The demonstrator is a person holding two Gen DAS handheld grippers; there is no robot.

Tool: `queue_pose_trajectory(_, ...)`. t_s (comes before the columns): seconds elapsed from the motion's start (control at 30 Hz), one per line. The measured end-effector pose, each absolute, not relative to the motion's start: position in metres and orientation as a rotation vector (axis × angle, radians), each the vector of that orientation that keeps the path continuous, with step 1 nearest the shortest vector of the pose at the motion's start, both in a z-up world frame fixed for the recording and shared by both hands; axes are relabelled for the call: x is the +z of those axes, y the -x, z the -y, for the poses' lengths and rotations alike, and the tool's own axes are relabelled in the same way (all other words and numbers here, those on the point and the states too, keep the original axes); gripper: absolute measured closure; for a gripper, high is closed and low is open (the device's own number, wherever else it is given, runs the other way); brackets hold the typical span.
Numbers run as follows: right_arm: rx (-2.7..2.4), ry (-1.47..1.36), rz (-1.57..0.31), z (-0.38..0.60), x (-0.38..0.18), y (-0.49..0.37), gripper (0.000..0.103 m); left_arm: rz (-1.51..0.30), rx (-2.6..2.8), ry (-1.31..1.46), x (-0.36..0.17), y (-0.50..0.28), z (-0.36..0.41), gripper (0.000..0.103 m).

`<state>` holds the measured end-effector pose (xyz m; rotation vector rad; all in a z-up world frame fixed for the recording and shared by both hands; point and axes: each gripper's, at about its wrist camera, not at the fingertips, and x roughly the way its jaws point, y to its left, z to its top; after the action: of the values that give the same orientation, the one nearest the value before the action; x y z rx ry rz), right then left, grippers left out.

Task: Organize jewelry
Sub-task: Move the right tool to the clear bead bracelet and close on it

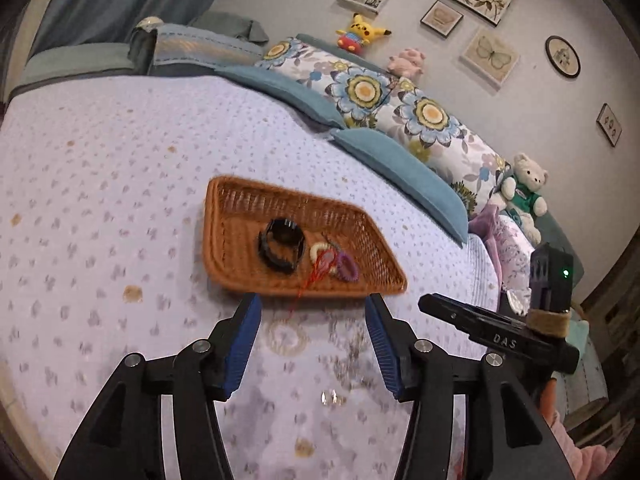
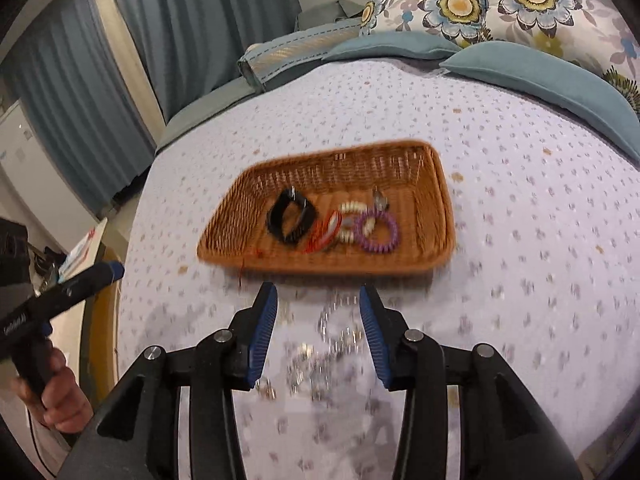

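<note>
A brown wicker basket [image 1: 256, 196] [image 2: 360, 160] lies on the bed. Inside it are a black bracelet [image 1: 280, 250] [image 2: 290, 218], a cream bead bracelet [image 1: 318, 249] [image 2: 352, 207], a red string piece [image 1: 322, 266] [image 2: 322, 234] and a purple coil band [image 1: 347, 268] [image 2: 378, 232]. Just short of the basket's near rim, my left gripper [image 1: 313, 312] is open and empty. My right gripper [image 2: 318, 300] is also open and empty. Under both, blurred on the cover, lie a silver chain [image 1: 348, 356] [image 2: 332, 344] and a pale ring [image 1: 286, 336].
The bed has a lilac dotted cover [image 1: 100, 200]. Blue cushions [image 1: 400, 172] and floral pillows [image 1: 420, 116] line its far edge, with plush toys [image 1: 524, 188] beyond. A hand [image 2: 60, 396] holds the left gripper's handle at the bed's left edge. Blue curtains [image 2: 180, 20] hang behind.
</note>
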<state>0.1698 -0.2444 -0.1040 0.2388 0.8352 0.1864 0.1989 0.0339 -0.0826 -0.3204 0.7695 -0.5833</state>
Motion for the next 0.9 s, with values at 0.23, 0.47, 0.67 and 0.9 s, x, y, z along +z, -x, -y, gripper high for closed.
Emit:
queue_pose_trajectory(0.23,0.211,-0.269,-0.911,0.245,-0.149,-0.145,0.057,-0.861,-0.592,0.353,-0.129,-0.189,-0.029,0.047)
queue_pose_trajectory(0.47,0.165,-0.279,-0.933,0.255,-0.171,-0.144,0.057,-0.95,-0.58,0.367,-0.17,-0.2,-0.014,0.047)
queue_pose_trajectory(0.67,0.122,-0.197,-0.925,0.256,-0.167,-0.176,0.057,-0.986,-0.544,0.365,-0.185,-0.22,-0.001,0.048)
queue_pose_trajectory(0.9,0.105,-0.163,-0.962,0.25,-0.18,-0.223,0.075,-1.0,-0.497,0.301,-0.19,-0.249,0.019,0.048)
